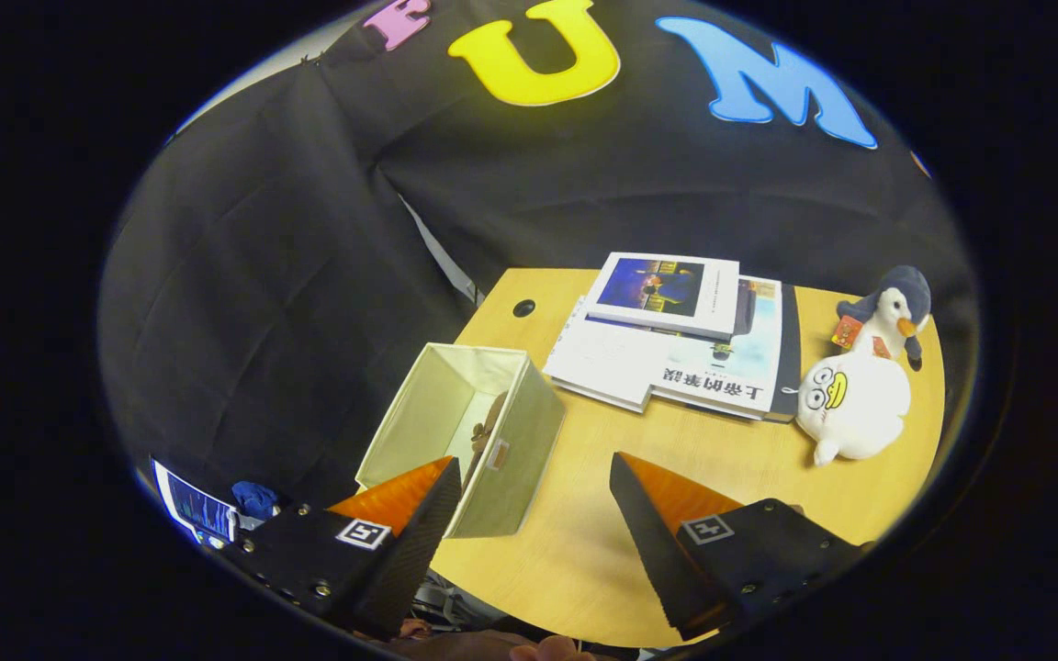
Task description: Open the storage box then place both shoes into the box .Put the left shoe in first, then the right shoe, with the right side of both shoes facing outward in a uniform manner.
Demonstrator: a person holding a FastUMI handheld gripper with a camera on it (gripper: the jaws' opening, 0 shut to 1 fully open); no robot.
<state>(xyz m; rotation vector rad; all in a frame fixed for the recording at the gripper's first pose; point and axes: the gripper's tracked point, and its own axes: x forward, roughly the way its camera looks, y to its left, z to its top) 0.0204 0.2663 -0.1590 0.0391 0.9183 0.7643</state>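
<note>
A: Where's the storage box [492,431]?
B: On the wooden table [584,551], at its near corner, lid off, mouth facing up. Pale fabric sides, small tab on the wall facing the gripper.

A: Anything in it?
B: One brown shoe [487,431] against the inner wall, partly hidden. Can't tell which shoe or which way it faces.

A: Gripper [535,477]?
B: Above the table, fingers spread wide, pinching nothing. One fingertip [442,482] overlaps the box's near wall in the view; can't tell whether it touches. The other is well to the side of the box, over bare tabletop.

A: What else is around the box?
B: Stack of books [676,340] just beyond it, across the table. Plush penguin [860,386] past the books, far from the box, near the opposite table edge. Round cable hole [523,308] in the tabletop behind the box. Black cloth wall [263,303] behind everything. A screen [194,509] off the table, low beside the box.
</note>
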